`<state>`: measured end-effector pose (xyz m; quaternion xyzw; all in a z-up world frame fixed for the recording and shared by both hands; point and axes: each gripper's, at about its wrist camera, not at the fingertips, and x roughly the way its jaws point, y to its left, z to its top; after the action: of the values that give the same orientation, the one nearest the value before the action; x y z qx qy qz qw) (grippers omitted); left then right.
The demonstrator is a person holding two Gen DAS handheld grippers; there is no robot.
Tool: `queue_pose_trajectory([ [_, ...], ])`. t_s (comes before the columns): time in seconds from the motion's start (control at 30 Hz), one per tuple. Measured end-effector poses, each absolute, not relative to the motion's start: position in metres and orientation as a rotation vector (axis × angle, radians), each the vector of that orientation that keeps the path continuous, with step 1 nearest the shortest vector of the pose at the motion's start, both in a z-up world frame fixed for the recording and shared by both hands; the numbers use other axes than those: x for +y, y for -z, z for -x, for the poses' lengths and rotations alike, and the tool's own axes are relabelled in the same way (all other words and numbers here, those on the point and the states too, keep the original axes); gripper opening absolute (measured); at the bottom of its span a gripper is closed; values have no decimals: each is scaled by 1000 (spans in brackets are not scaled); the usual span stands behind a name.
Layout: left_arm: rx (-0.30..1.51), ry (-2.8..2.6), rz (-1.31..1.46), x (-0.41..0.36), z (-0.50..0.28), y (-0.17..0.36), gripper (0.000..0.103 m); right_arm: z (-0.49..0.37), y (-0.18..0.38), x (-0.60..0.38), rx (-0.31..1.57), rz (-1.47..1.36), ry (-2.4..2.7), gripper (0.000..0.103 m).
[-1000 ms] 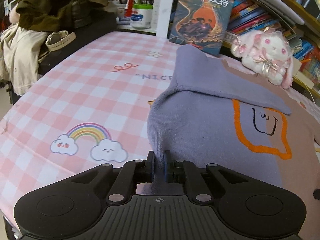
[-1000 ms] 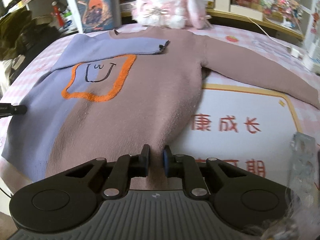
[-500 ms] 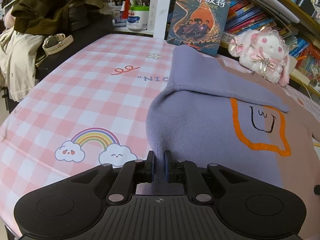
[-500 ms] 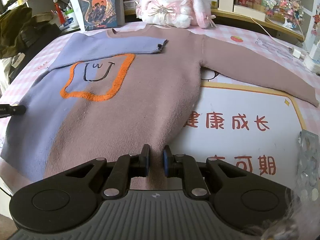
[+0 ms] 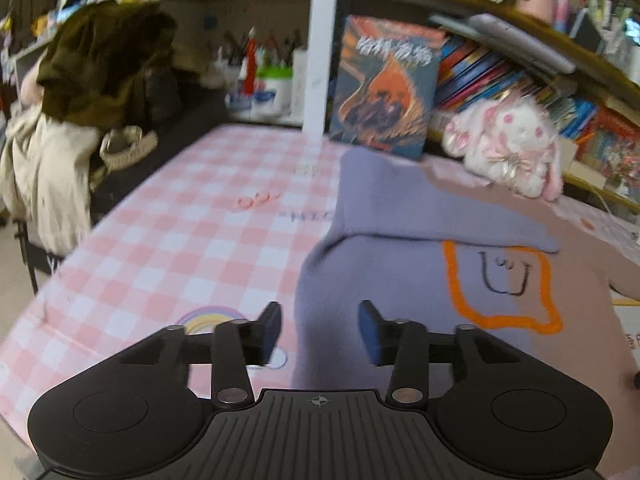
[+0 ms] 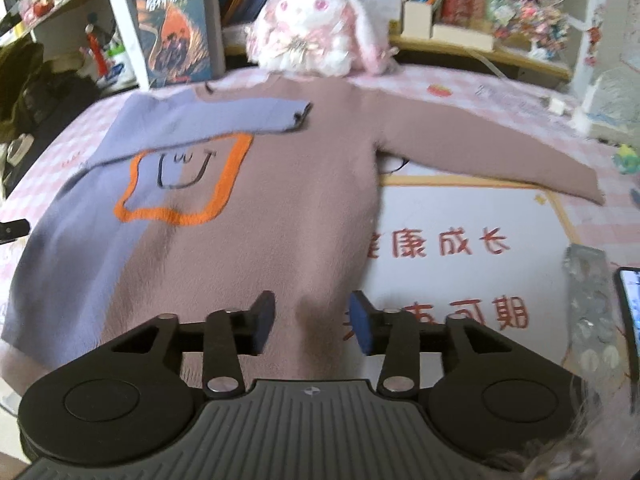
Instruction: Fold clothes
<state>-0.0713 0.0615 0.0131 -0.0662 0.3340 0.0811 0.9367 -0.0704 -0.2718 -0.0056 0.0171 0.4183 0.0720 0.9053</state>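
I see open checked tabletop (image 5: 168,248) left of the sweater (image 6: 280,208); plush rabbit (image 6: 316,28) and book (image 6: 174,28) block the far edge.

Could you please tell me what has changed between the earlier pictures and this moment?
Both grippers have let go of the sweater's hem: the left gripper and the right gripper, pinched shut on it before, are opening and lifting slightly. The sweater stays flat, purple sleeve still folded across.

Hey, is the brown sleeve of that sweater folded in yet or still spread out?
Spread out. The brown sleeve lies straight across the table, while the purple sleeve is folded over the chest.
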Motion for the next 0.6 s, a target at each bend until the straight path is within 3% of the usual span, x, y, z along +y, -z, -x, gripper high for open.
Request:
queue_pose_trajectory([
  [0.13, 666, -119, 93, 46, 80, -15, 67, 81, -1, -269, 829, -43, -106, 56],
  [0.27, 683, -77, 90, 35, 89, -9, 74, 91, -4, -266, 812, -36, -73, 68],
  [0.6, 738, -2, 99, 9, 95, 5, 79, 112, -1, -272, 822, -27, -22, 77],
])
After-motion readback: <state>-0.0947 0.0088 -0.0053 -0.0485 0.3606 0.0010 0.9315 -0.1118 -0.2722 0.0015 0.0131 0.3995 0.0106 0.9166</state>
